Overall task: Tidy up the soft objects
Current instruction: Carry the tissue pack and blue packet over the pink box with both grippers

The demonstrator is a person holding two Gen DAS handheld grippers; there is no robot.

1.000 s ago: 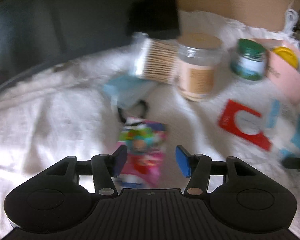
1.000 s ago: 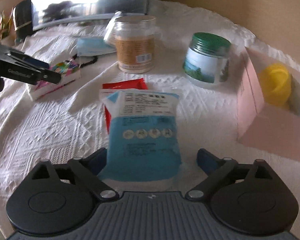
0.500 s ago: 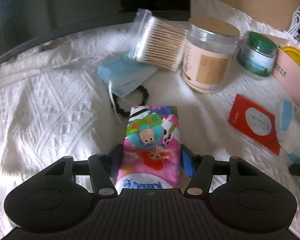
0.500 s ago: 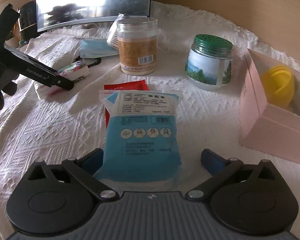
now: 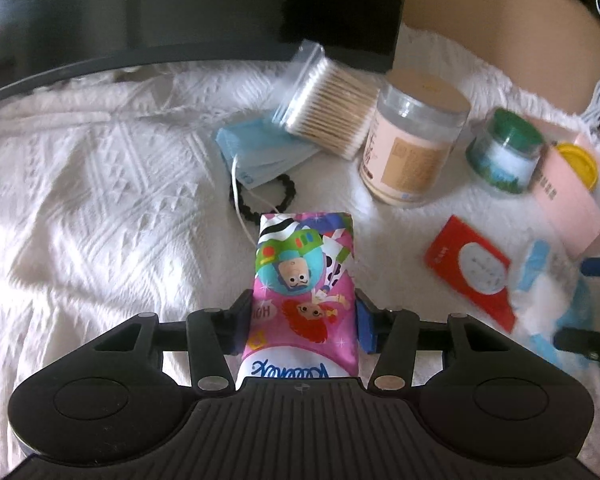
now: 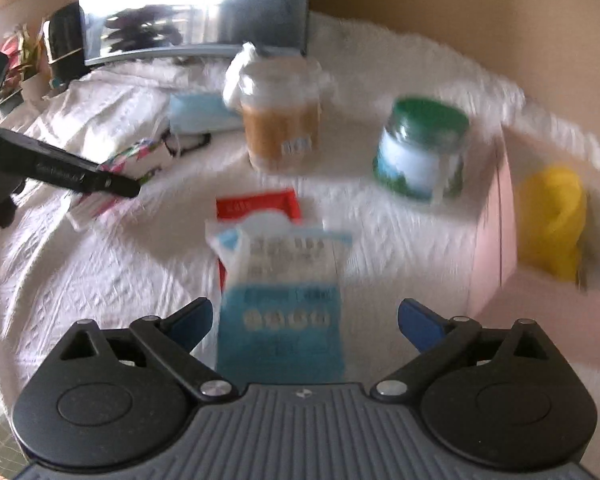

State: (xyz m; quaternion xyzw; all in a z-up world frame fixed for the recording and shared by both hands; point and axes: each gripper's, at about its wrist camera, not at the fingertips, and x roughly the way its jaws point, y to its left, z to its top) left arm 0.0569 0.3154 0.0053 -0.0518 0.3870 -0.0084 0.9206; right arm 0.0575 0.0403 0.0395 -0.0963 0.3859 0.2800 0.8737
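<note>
Cartoon-print tissue pack lies on the white-quilted tabletop between the jaws of the left hand-held gripper, which are closing with pads at its sides. Right hand-held gripper is open around the blue face-mask pack, not gripping. Nothing soft looks sorted yet: pink box holds only a yellow item, loose face masks still wait.
</note>
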